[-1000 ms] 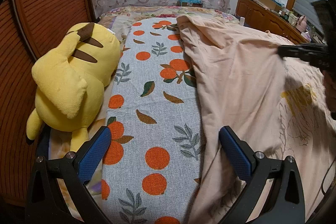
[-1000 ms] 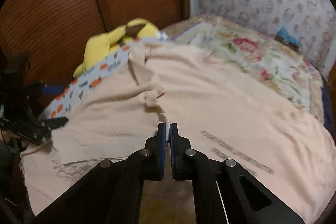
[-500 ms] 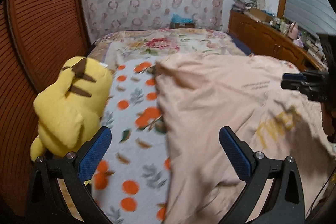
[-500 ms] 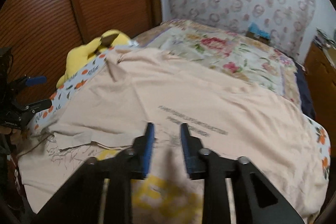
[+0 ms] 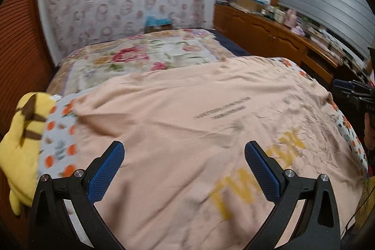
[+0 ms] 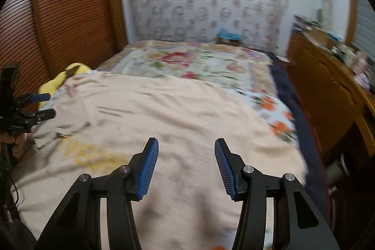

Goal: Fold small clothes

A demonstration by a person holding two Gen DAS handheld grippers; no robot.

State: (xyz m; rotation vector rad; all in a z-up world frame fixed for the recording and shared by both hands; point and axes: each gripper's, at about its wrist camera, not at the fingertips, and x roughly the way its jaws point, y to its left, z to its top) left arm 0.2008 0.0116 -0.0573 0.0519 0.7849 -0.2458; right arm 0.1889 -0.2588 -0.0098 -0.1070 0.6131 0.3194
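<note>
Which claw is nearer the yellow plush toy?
Left. The left claw is open over the peach shirt beside the yellow plush toy; the right claw sits toward the shirt's opposite side.

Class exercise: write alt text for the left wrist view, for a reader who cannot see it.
A peach T-shirt with yellow lettering lies spread flat on a bed, below the open left gripper with its blue-padded fingers. A yellow plush toy sits at the left edge; the right gripper shows at the right.
</note>
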